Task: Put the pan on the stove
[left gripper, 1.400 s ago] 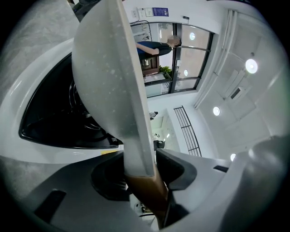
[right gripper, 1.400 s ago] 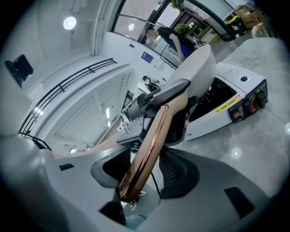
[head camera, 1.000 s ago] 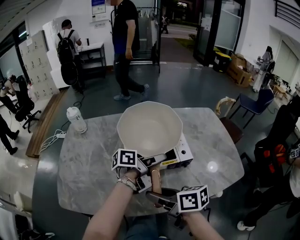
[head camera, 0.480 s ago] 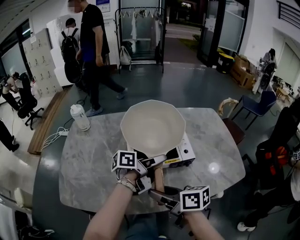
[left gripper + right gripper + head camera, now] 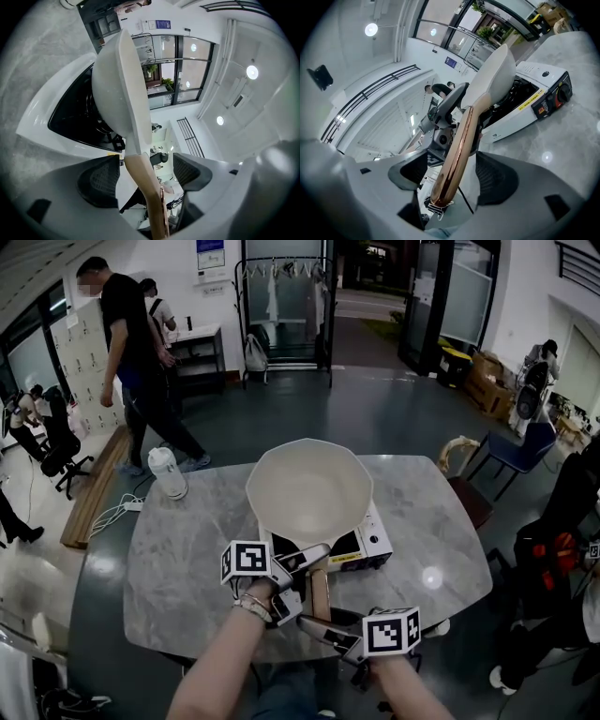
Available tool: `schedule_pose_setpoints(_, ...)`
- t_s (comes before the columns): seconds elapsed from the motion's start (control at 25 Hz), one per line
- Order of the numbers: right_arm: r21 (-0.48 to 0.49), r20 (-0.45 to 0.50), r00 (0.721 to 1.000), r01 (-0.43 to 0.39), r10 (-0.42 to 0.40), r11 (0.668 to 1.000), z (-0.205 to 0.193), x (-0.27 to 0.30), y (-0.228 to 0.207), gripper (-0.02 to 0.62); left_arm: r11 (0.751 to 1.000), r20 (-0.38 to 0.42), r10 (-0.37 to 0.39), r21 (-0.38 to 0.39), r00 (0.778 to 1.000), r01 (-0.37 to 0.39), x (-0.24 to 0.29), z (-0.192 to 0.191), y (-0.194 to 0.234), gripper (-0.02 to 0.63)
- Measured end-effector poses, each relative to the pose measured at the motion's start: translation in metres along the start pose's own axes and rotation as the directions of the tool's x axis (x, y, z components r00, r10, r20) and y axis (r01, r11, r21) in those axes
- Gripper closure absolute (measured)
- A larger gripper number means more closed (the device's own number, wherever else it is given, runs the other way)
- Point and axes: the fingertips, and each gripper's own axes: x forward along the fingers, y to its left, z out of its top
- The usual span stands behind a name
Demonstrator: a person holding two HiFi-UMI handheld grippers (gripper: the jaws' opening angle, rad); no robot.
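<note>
Nearest, the right claw (image 5: 323, 632), with a cube (image 5: 391, 632) of black-and-white square markers behind it and no letters on it to read. Jaws spread wide, just opened. Between the pads, the tail end of the wood-and-copper handle (image 5: 457, 140), not pressed by either pad.

Just beyond, the left claw (image 5: 305, 577), with a second marker cube (image 5: 248, 559), again patterns only. Wide open too, jaws just opened, pads standing off on either side of the same handle, a little farther along it.

Farther on, the cream pan (image 5: 309, 491), resting on the white stove (image 5: 373, 542) near the middle of the grey marbled desk (image 5: 187, 568). Open side up. Long axis running near to far in the head view, with the handle pointing back toward the person and the bowl at the far end.

On the stove's front, a yellow label (image 5: 534, 101) and a small red patch beside the knob (image 5: 562, 93), print too small to read.

Off to the far left of the desk, well apart from the stove, a white bottle (image 5: 167, 472). Beyond the desk, a person (image 5: 131, 352) in dark clothes, and on the back wall a blue-and-white poster (image 5: 210, 254), text illegible.
</note>
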Motion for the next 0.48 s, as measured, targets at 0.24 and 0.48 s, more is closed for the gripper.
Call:
schedule_pose_setpoints(0.24, -0.004, 0.026, 0.999, 0.022, -0.022, 1.0, 0.004, -0.013, -0.004, 0.281, 0.998, 0.064, 0.061, 0.002, 0.996, -0.061, -0.018, 0.005, 0.009, 0.255)
schedule_pose_setpoints(0.48, -0.005, 0.061, 0.998, 0.036, -0.035, 0.999, 0.002, -0.031, -0.006, 0.281, 0.996, 0.16, 0.084, -0.006, 0.984, -0.084, -0.038, 0.008, 0.007, 0.247)
